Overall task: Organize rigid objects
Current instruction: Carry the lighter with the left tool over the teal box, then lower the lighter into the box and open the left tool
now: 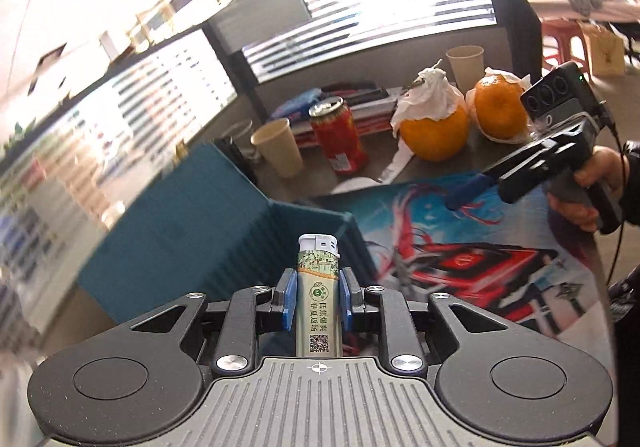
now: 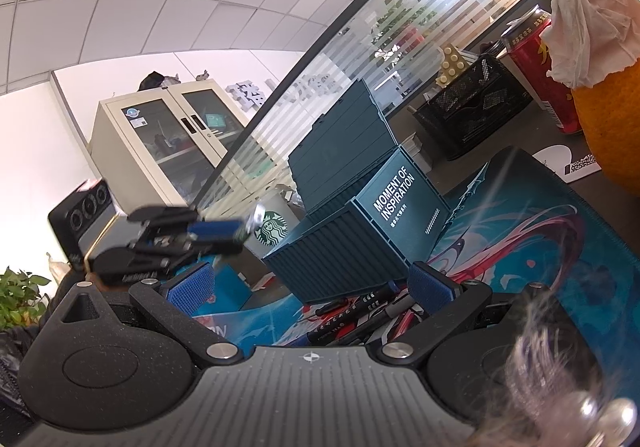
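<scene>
We clamp the light, stiff, slick lighter (image 1: 319,287) mid-body in our left gripper (image 1: 318,297); right gripper (image 2: 312,287), at three o'clock, gapes empty.

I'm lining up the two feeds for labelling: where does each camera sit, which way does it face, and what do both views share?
Left wrist: on the left gripper, looking down along its fingers, shut on a lighter, toward the teal box; the person's hand holds the right gripper.
Right wrist: on the right gripper, jaws open, facing level over pens to the box; the left gripper shows.
Shared: box, red can, tissue-topped orange, printed mat.
</scene>
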Available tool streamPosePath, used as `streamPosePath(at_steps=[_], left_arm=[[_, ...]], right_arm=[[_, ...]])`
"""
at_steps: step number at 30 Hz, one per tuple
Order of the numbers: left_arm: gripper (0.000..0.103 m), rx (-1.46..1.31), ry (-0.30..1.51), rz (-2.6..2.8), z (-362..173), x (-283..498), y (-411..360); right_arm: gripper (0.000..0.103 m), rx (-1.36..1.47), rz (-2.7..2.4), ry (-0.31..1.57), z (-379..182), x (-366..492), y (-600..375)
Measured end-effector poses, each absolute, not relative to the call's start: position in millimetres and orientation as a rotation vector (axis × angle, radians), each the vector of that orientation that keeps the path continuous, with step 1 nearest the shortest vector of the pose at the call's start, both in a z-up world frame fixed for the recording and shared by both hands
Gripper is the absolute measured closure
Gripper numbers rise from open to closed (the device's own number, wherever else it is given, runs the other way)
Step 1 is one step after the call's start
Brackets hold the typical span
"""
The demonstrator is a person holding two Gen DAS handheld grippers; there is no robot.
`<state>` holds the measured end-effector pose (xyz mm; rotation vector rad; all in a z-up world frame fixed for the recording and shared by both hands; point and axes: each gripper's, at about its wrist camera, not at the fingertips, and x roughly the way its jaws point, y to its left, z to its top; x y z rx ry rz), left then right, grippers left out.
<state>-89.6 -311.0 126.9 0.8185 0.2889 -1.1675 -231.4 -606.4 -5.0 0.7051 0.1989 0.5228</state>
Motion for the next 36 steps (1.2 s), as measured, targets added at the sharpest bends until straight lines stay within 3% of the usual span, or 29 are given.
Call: streamPosePath(at_steps=[14, 36], left_arm=[[0.082, 0.904, 0.312, -1.184, 120.0, -12.9, -340.3], [0.082, 0.917, 0.558, -1.228, 72.1, 57.8, -359.5]], right_arm=[[0.0, 0.706, 0.533, 0.198, -4.7, -230.6, -607.6], [0.0, 0.703, 0.543, 0.194, -3.3, -229.2, -609.6]])
